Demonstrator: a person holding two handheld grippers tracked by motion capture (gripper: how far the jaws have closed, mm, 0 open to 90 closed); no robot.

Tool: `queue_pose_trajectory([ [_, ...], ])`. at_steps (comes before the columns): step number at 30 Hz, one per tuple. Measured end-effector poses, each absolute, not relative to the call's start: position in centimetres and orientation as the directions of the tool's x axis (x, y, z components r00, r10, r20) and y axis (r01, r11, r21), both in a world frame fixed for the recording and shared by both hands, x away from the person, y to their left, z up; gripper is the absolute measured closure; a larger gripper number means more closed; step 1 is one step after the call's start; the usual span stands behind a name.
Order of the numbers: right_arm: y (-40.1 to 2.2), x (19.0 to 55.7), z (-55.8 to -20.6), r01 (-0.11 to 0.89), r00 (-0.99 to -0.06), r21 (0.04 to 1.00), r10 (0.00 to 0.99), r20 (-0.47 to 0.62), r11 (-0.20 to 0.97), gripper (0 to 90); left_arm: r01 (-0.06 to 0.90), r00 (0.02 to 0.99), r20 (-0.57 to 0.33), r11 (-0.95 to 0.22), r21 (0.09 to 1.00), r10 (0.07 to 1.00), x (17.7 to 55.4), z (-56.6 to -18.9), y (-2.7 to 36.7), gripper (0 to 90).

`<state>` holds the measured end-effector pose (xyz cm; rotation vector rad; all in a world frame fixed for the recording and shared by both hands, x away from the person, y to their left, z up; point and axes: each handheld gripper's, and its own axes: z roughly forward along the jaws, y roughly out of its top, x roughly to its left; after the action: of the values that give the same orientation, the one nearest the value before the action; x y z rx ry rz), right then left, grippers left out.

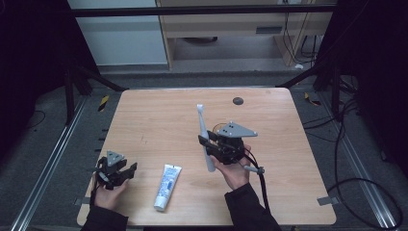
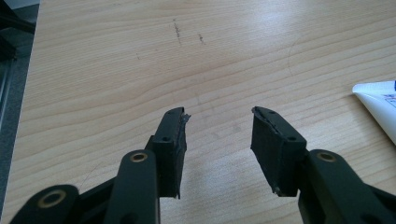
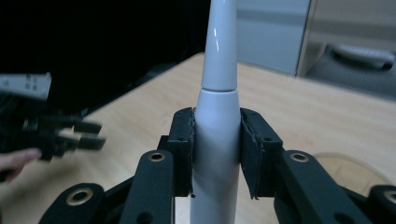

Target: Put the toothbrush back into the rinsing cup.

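Toothbrush: the white electric toothbrush [image 1: 204,137] was already lifted off the counter [image 1: 159,120]; it was held upright, a little tilted, to the right of the toothpaste tube [image 1: 167,186].
Right hand-held gripper: the right hand-held gripper [image 3: 215,147] was pinching the thick lower body of the toothbrush, with both pads pressed on its sides.
Left hand-held gripper: the left hand-held gripper [image 2: 219,140] was held to the left of the toothpaste tube, apart from it; its jaws were spread and nothing was between them.
Toothpaste tube: it was lying flat on the counter, untouched, with its cap end toward the person.
Done: the picking of the toothbrush was judged as finished.
Left: the tube was probably still to be taken by the empty gripper and brought to the brush head; no paste could be seen on the head.
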<state>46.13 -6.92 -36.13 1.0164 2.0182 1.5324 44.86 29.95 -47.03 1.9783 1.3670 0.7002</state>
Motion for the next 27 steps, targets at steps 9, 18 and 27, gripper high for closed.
queue_pose_trajectory([
  [9,-6.9,47.6,-35.2,0.237,-0.617,0.97,0.779,0.112,0.048,67.6,0.61,0.318,0.072,-0.262,0.748,0.945,44.9,-47.0,30.0,54.1],
  [18,-7.6,49.5,-34.7,0.198,-0.563,0.98,0.816,0.13,-0.019,67.7,0.609,0.316,0.073,-0.261,0.749,0.946,44.9,-47.0,30.0,54.1],
  [27,-9.5,51.0,-34.0,0.164,-0.505,0.984,0.852,0.142,-0.067,67.6,0.608,0.315,0.071,-0.258,0.751,0.947,44.9,-47.0,30.1,54.1],
])
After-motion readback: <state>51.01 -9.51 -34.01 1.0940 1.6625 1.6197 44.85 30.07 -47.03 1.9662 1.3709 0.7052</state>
